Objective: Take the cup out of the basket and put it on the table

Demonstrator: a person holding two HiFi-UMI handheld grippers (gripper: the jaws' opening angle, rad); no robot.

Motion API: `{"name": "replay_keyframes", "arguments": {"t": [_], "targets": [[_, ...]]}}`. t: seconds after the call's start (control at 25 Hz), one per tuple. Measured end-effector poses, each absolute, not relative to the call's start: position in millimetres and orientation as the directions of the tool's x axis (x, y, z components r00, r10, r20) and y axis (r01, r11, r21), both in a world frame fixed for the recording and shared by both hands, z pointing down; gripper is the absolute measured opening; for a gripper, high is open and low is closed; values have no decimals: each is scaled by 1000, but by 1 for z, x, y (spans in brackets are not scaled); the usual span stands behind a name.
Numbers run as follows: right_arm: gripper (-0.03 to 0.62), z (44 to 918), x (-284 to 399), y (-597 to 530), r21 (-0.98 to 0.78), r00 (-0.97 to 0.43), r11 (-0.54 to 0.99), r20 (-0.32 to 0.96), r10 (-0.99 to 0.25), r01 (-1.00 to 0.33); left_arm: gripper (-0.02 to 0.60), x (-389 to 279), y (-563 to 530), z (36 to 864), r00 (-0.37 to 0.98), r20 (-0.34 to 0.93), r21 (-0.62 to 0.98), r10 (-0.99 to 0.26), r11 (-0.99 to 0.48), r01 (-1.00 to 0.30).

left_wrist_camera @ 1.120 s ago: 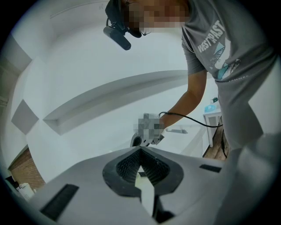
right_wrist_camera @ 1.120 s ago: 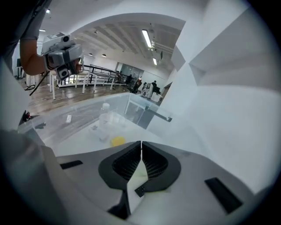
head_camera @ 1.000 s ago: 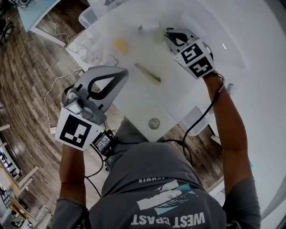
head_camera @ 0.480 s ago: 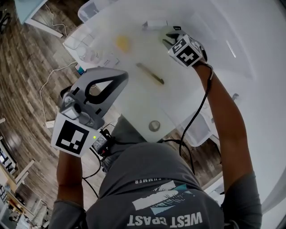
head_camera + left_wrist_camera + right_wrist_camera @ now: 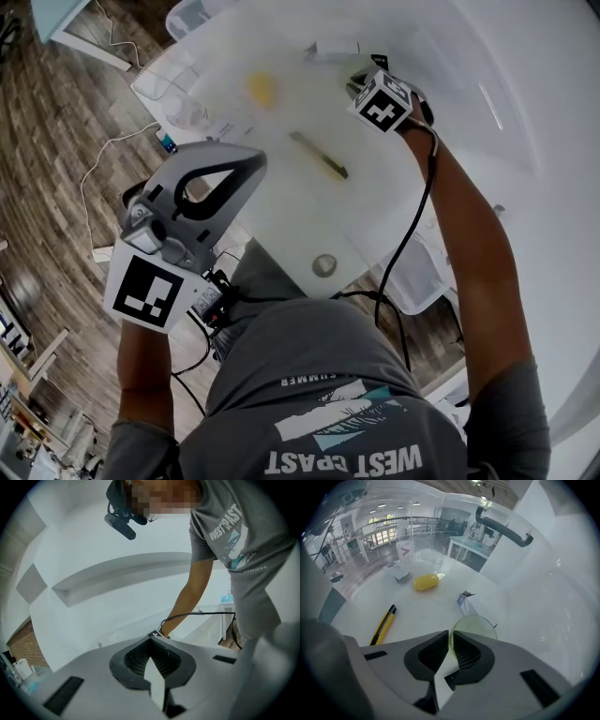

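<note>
A pale green see-through cup [image 5: 477,625] shows in the right gripper view, low over the white table [image 5: 422,616]. I cannot tell whether it rests on the table. My right gripper [image 5: 450,641] is shut on its near rim. In the head view that gripper [image 5: 358,86] is at the table's far side and hides most of the cup. My left gripper [image 5: 246,161] is held up off the table's left edge. In the left gripper view its jaws [image 5: 152,654] are shut on nothing and point up at the person's arm.
A yellow utility knife [image 5: 319,155] lies mid-table, with a yellow lump [image 5: 260,89] beyond it. A small white box [image 5: 333,49] sits close by the right gripper. Clear plastic bins [image 5: 173,94] stand at the far left. A round metal piece [image 5: 324,264] lies near the front edge.
My right gripper has moved farther out across the table, still shut on the cup. The left gripper has barely shifted.
</note>
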State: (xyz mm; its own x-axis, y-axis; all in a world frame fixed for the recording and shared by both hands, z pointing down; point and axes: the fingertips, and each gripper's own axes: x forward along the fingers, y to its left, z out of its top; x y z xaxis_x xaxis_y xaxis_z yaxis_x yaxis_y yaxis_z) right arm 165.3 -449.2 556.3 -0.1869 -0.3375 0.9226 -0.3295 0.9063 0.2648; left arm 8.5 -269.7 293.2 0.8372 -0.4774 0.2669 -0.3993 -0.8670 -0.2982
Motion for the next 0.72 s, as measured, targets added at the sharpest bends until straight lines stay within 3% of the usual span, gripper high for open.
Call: {"name": "replay_keyframes", "arguments": {"t": [0.28, 0.72], "targets": [[29, 531, 155, -440, 289, -229, 896, 898, -376, -337, 8, 7, -265, 293, 833, 267, -302, -485, -863, -406], [29, 423, 130, -392, 391, -361, 858, 788, -499, -334, 8, 13, -239, 292, 812, 281, -325, -511, -847, -420]]}}
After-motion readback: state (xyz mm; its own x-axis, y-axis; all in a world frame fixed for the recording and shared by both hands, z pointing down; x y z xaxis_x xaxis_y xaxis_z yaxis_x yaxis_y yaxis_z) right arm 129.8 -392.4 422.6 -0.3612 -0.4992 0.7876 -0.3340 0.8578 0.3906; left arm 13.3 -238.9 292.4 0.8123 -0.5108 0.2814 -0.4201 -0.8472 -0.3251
